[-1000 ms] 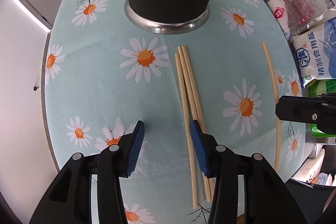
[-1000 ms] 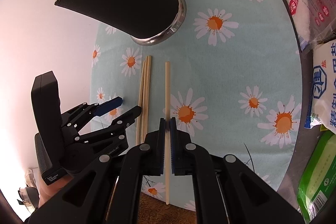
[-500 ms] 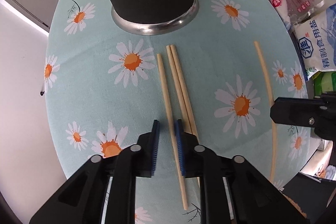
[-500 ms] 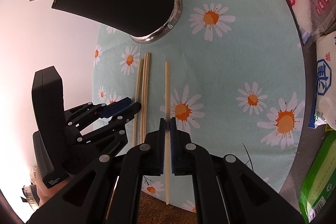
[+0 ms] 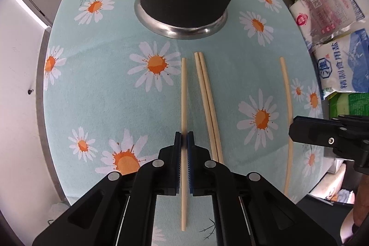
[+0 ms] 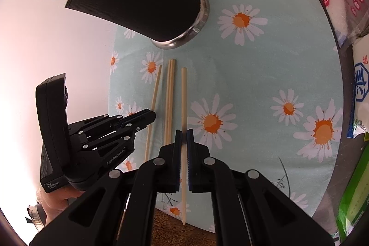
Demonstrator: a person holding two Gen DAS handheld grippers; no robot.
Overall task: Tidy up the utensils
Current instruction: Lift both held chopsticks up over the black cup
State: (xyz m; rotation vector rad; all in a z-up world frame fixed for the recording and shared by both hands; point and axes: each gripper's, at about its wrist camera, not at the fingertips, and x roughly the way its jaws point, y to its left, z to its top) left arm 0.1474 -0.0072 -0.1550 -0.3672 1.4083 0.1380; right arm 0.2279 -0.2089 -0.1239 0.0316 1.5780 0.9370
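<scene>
Chopsticks pinched singly: left tool [image 5: 184, 139] grips one [image 5: 183, 93] (right tool [image 6: 183, 132] another [image 6: 183, 96]).

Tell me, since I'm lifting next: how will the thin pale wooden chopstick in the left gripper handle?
The thin pale wooden chopstick looks straight, so probably stiff and light. The left gripper pinches it off-centre, so it may tilt. Being slim, it could slip.

Bright daylight, blown-out left, fisheye-warped edges.
</scene>
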